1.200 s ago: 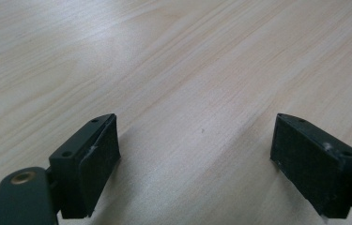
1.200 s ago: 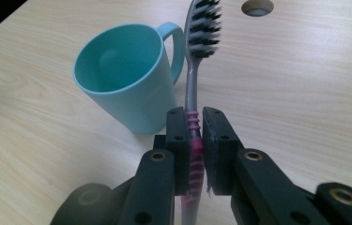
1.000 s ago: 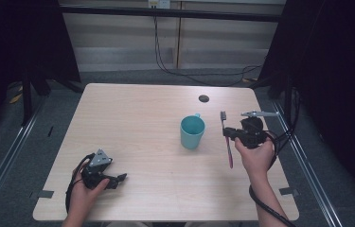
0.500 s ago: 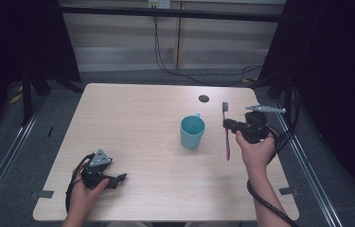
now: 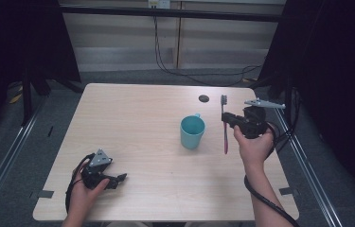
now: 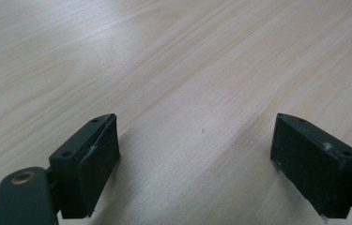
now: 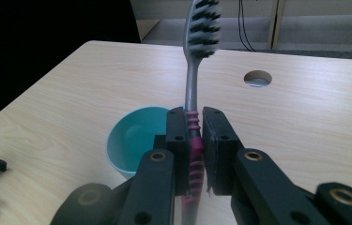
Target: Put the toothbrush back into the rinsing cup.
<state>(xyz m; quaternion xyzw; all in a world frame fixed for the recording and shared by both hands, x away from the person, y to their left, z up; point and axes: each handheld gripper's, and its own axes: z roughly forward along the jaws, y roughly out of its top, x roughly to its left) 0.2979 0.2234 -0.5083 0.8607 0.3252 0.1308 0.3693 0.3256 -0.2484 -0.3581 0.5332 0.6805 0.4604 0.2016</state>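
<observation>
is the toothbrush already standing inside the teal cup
No, the toothbrush is clamped between the right gripper's jaws, raised outside the teal cup.

From my high view the table (image 5: pixel 132 123) is evenly, softly lit, while the surroundings at 9 and 3 o'clock fall to near black. My left gripper view shows pale glare toward 12 o'clock and soft shadow under the jaws. In my right gripper view the toothbrush (image 7: pixel 197 56) bristles look slightly soft, perhaps out of focus.
</observation>
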